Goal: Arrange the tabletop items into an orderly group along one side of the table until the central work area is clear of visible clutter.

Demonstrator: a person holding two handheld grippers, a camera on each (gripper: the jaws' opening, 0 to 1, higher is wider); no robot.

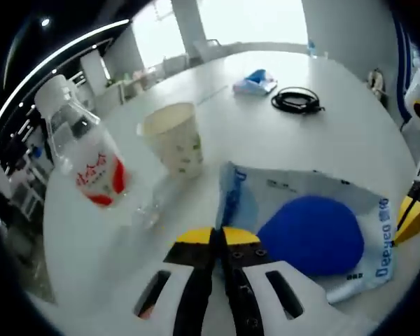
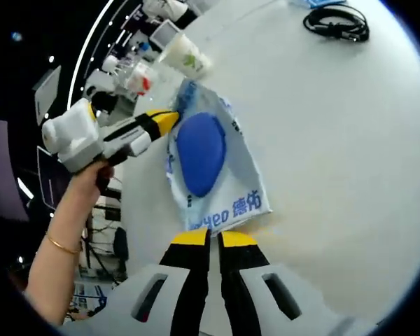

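A white and blue plastic packet (image 1: 294, 187) with a round blue thing (image 1: 313, 234) inside lies flat on the white table (image 1: 350, 140). My left gripper (image 1: 215, 236) has its jaws together on the packet's near left edge. My right gripper (image 1: 410, 218) pinches the opposite edge at the far right. In the right gripper view the packet (image 2: 232, 203) stretches away from my right gripper (image 2: 213, 239), whose jaws are shut at its printed end. The left gripper (image 2: 165, 120), held by a person's hand (image 2: 94, 173), meets the far corner.
A clear water bottle (image 1: 84, 150) with a red label and a paper cup (image 1: 175, 140) stand just beyond the packet's left end. Farther back lie a coiled black cable (image 1: 297, 100) and a small blue item (image 1: 255, 82). The right gripper view has the cup (image 2: 185, 54) and cable (image 2: 336, 24).
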